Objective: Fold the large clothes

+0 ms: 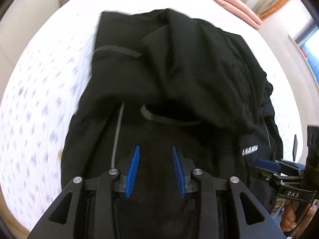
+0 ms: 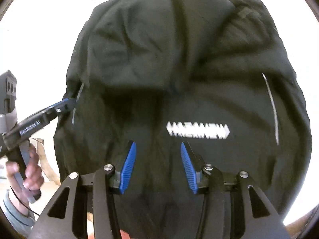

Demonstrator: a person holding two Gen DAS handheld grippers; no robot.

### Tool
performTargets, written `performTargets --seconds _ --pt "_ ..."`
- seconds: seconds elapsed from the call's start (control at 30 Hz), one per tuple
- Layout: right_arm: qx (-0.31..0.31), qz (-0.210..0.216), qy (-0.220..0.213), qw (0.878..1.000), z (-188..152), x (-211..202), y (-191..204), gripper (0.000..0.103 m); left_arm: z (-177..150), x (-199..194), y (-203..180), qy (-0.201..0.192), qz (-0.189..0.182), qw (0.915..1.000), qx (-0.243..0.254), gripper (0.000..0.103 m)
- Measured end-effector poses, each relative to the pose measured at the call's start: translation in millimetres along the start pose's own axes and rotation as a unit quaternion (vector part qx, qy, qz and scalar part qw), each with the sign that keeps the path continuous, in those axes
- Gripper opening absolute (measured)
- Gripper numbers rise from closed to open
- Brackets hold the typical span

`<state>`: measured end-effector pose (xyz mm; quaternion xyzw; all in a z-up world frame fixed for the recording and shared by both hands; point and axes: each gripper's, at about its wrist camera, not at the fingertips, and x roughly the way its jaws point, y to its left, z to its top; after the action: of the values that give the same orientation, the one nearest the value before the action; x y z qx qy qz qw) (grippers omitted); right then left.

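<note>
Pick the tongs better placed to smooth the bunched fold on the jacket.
Left, probably. The left tongs hang open just below the bunched fold of the jacket; the right tongs sit by the logo.

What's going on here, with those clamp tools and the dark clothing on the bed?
A person is folding a large black jacket with a white chest logo on a white patterned bed sheet. They hold a black two-finger gripper with blue pads in each hand. The left gripper and the right gripper both hover above the cloth with jaws apart and nothing between them. The jacket lies bunched, one part flopped over the rest. Folded pink fabric sits at the far edge.
</note>
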<state>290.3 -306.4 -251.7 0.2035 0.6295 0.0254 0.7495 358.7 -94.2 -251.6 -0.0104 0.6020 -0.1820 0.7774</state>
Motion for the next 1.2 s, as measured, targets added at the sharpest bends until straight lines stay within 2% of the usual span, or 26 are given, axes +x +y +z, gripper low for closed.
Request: performTargets --seconds 0.07,0.13,0.17,0.3,0.4,0.47,0.53,0.6,0.67,0.77,0.87,0.97,1.07,1.13,1.2 --pt "0.016 0.004 0.008 1.0 -15.6 -6.7 -12.8 0.049 -17.3 -6.7 11.6 0.003 0.012 0.9997 -0.02 0.035" --pt "0.026 -0.009 0.014 1.0 -37.0 -17.0 -32.7 0.049 -32.4 -12.0 20.0 0.008 0.031 0.999 -0.033 0.035" --pt "0.028 -0.014 0.015 0.999 -37.2 -24.6 -41.4 0.049 -42.9 -15.7 25.4 0.013 0.044 0.9981 -0.042 0.035" --pt "0.042 -0.062 0.007 0.997 -60.3 -57.4 -87.9 0.049 -74.9 -34.6 44.9 0.017 0.08 0.9942 -0.069 0.05" --pt "0.058 -0.091 0.002 0.994 -67.0 -70.2 -115.8 0.05 -99.3 -52.6 69.2 0.016 0.08 0.9905 -0.11 0.062" --pt "0.068 -0.1 0.002 0.993 -70.3 -81.7 -134.6 0.05 -113.8 -60.1 87.8 0.018 0.08 0.9862 -0.144 0.066" --pt "0.085 -0.098 0.003 0.991 -75.3 -84.2 -149.1 0.058 -129.2 -63.7 109.9 0.024 0.081 0.9802 -0.179 0.067" --pt "0.102 -0.1 0.004 0.99 -82.7 -85.0 -164.0 0.064 -144.1 -61.5 131.3 0.037 0.066 0.975 -0.209 0.067" --pt "0.112 -0.103 0.009 0.988 -88.3 -80.4 -172.4 0.064 -157.3 -52.5 147.2 0.054 0.024 0.9712 -0.231 0.067" --pt "0.126 -0.102 0.02 0.987 -97.1 -70.6 -183.9 0.064 -173.3 -35.3 163.1 0.078 -0.018 0.9691 -0.233 0.067" --pt "0.142 -0.086 0.028 0.986 -103.3 -62.3 -191.0 0.064 -181.9 -28.3 163.0 0.072 -0.025 0.9697 -0.232 0.067" --pt "0.151 -0.051 0.044 0.986 -112.3 -53.4 -197.3 0.064 -189.5 -31.1 164.1 0.066 -0.044 0.9699 -0.23 0.068" --pt "0.136 -0.031 0.054 0.989 -121.2 -48.6 -192.8 0.057 -206.5 -32.9 164.6 0.087 -0.069 0.9686 -0.223 0.068" --pt "0.119 -0.03 0.056 0.991 -126.5 -49.9 -186.9 0.052 -215.5 -32.1 159.0 0.104 -0.071 0.9693 -0.211 0.068" --pt "0.112 -0.023 0.068 0.991 -134.9 -48.8 -183.3 0.052 -221.5 -31.5 154.7 0.117 -0.067 0.9698 -0.203 0.068"
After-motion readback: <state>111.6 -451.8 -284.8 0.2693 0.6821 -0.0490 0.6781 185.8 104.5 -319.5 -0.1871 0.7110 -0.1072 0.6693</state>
